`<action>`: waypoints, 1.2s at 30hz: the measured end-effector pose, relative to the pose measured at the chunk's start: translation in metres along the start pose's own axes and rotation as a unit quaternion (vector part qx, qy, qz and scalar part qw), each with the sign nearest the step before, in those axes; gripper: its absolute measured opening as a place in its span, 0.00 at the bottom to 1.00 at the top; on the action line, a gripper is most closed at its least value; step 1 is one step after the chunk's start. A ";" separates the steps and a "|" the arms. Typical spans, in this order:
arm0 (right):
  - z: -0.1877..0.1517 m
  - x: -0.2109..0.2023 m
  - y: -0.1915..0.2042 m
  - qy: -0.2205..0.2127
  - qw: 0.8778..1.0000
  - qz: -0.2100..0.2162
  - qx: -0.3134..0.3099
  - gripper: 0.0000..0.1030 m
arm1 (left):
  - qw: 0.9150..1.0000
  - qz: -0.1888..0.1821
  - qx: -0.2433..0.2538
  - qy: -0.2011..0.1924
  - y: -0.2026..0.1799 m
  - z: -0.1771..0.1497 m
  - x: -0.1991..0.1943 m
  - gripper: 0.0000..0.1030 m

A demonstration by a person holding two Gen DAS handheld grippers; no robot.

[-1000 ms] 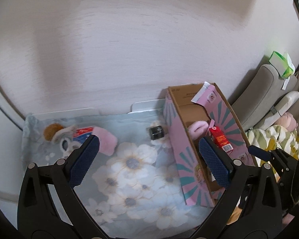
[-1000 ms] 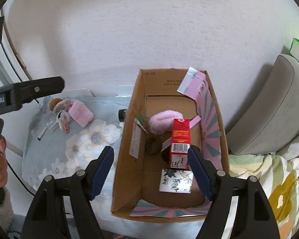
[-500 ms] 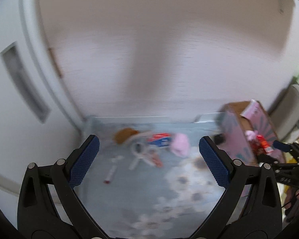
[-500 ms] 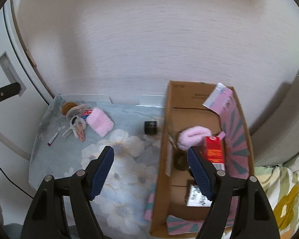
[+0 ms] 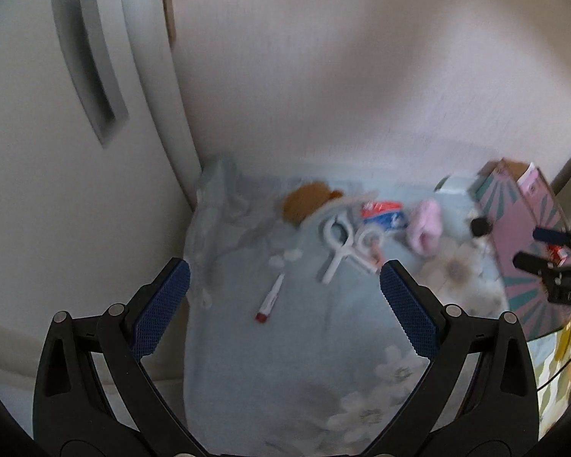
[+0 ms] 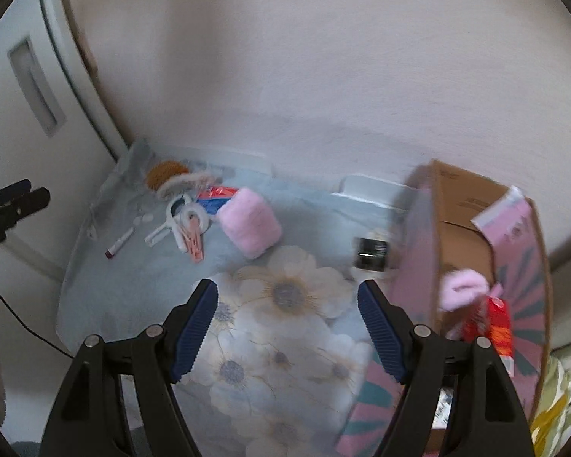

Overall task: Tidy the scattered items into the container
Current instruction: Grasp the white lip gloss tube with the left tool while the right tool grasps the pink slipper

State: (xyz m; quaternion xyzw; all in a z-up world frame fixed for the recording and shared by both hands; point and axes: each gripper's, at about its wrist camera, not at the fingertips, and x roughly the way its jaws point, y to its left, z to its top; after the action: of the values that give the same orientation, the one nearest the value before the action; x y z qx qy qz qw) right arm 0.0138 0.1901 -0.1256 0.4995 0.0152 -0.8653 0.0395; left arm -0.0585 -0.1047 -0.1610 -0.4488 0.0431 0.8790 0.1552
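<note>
A pink-patterned cardboard box [image 6: 472, 205] stands at the right of the floral cloth [image 6: 285, 293]; it shows in the left wrist view [image 5: 521, 221] too. Inside lie a pink fluffy item [image 6: 462, 289] and a red carton [image 6: 495, 327]. On the cloth lie a pink fluffy block [image 6: 249, 226], a black jar [image 6: 371, 253], white clips [image 5: 340, 243], a pink peg [image 6: 195, 243], a red-capped pen [image 5: 270, 299], a red-blue packet [image 5: 384, 211] and a brown furry item [image 5: 304, 198]. My left gripper [image 5: 283, 304] is open above the pen. My right gripper [image 6: 287, 329] is open above the cloth.
A white wall runs behind the cloth, and a white door or cabinet [image 5: 76, 114] with a recessed handle stands at the left. Patterned bedding [image 6: 559, 411] lies right of the box. The left gripper's tip [image 6: 15, 202] shows at the right wrist view's left edge.
Both grippers have swung left, away from the box and over the scattered items. The left one now faces the pen and clips; the right one has left the box's opening. Both stay open.
</note>
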 end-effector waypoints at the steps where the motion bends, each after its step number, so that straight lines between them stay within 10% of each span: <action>1: 0.003 0.010 0.005 0.009 1.000 -0.007 -0.012 0.71 | 1.000 -0.005 -0.004 0.003 0.004 -0.004 0.008 0.97; 31: 0.043 0.143 0.040 0.052 0.996 0.004 -0.071 0.70 | 0.994 -0.041 0.068 0.072 0.017 -0.048 0.125 0.62; 36: 0.040 0.146 0.040 0.046 0.998 -0.001 -0.053 0.51 | 0.996 -0.027 0.061 0.062 0.023 -0.048 0.123 0.40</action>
State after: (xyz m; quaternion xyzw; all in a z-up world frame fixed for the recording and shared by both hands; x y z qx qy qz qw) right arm -0.0906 0.1397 -0.2315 0.5356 0.0633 -0.8396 0.0643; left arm -0.0958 -0.1079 -0.2901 -0.4935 0.0941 0.8405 0.2028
